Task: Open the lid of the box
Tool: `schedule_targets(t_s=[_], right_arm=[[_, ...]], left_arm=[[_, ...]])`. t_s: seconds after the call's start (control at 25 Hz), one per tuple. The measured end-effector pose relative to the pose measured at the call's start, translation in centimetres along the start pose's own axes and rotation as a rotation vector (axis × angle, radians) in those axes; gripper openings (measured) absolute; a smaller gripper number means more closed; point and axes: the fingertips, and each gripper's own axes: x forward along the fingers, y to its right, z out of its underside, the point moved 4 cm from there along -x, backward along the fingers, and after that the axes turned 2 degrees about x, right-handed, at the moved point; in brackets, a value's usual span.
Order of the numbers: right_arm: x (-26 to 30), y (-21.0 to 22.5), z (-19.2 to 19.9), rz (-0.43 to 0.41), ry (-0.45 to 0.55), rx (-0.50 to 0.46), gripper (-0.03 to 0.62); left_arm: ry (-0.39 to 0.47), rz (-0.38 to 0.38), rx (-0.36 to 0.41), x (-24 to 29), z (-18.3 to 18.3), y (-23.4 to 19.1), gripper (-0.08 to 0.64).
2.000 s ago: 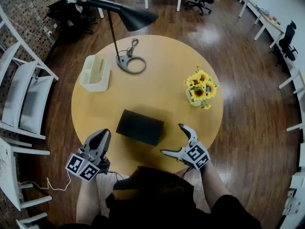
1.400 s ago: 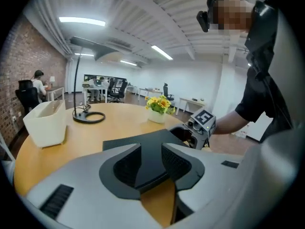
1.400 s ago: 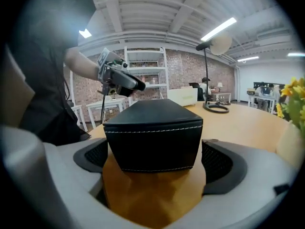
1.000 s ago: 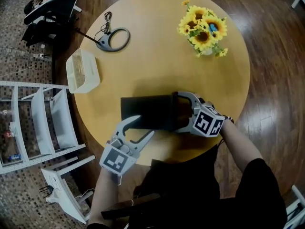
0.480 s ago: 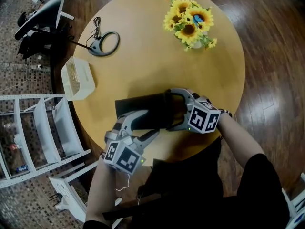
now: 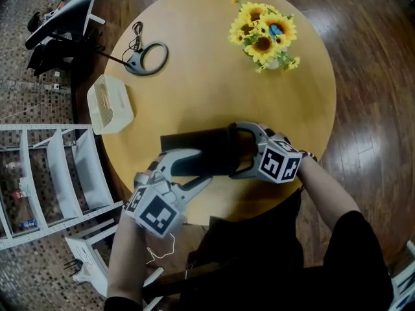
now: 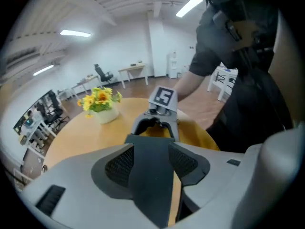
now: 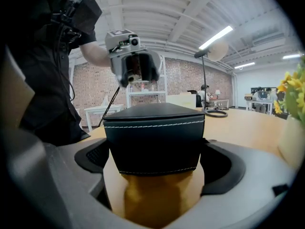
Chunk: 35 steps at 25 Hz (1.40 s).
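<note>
A black box (image 6: 194,149) with white stitching lies lid down and shut on the round wooden table (image 6: 214,83). My right gripper (image 6: 232,150) is shut on the box's right end, and its pads press both sides of the box (image 8: 155,137) in the right gripper view. My left gripper (image 6: 203,167) is at the box's front-left corner, one finger over the top and one by the front edge. Its jaws are closing, and in the left gripper view the dark corner of the box (image 7: 147,175) fills the gap between the pads and looks to touch both.
A vase of sunflowers (image 6: 264,34) stands at the table's far right. A lamp base with its cord (image 6: 148,58) and a cream basket (image 6: 110,102) sit at the far left. White shelving (image 6: 52,173) stands beside the table's left edge.
Both grippers started off the box near the table's front edge. The right gripper then closed round the box's right end. The left gripper has moved in onto the front-left corner.
</note>
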Motion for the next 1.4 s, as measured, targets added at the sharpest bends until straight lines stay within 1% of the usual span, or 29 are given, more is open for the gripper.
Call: schedule_targets(t_s=[0.04,0.12,0.16,0.32,0.56,0.72,0.84,0.92,1.04,1.16,1.2,1.28,1.32,1.36,1.4], right_arm=[[0.0,0.0,0.0,0.0,-0.002,0.0,0.6],[0.1,-0.1,0.0,-0.003,-0.003,-0.002,0.6],[0.1,0.0,-0.1,-0.003,-0.002,-0.003,0.6],[-0.1,0.2,-0.4,0.004,-0.003,-0.023,0.6],[0.1,0.0,-0.2,0.003,-0.015,-0.024,0.592],[-0.1,0.2,-0.8,0.01,-0.018,-0.054,0.589],[-0.1,0.2,-0.6,0.011,-0.02,-0.049,0.589],[0.0,0.0,0.0,0.008,-0.023,-0.027,0.59],[0.0,0.1,-0.2,0.009,-0.021,-0.038,0.59],[0.0,0.4,-0.1,0.017,-0.03,-0.042,0.591],[0.1,0.4,-0.1,0.02,-0.038,-0.042,0.592],[0.2,0.3,0.0,0.024,-0.063,-0.037,0.592],[0.2,0.2,0.1,0.027,-0.079,-0.034,0.593],[0.2,0.3,0.1,0.03,-0.095,-0.035,0.594],[0.2,0.4,0.1,0.034,-0.113,-0.035,0.594]], left_arm=[[-0.033,0.038,0.043,0.8,0.6,1.1,0.233],[-0.086,0.069,0.097,2.1,2.1,2.6,0.237],[-0.105,0.07,0.11,2.5,2.7,2.8,0.259],[-0.128,0.057,0.143,3.2,3.6,2.4,0.256],[-0.129,0.056,0.149,2.7,3.3,2.2,0.259],[-0.094,0.051,0.101,1.6,2.5,1.5,0.268],[-0.068,0.035,0.08,0.3,1.6,0.6,0.296],[-0.047,0.021,0.073,-0.7,0.8,-0.1,0.296],[0.007,-0.01,0.06,-2.5,-0.6,-1.9,0.296],[0.132,-0.052,0.05,-4.0,-2.0,-5.1,0.296],[0.161,-0.08,0.023,-4.6,-2.0,-6.3,0.295],[0.166,-0.162,-0.079,-5.4,-1.3,-8.8,0.276],[0.156,-0.205,-0.115,-5.5,-0.8,-10.0,0.245],[0.152,-0.242,-0.127,-5.4,-0.5,-11.1,0.213],[0.157,-0.269,-0.125,-5.2,-0.4,-12.0,0.2]])
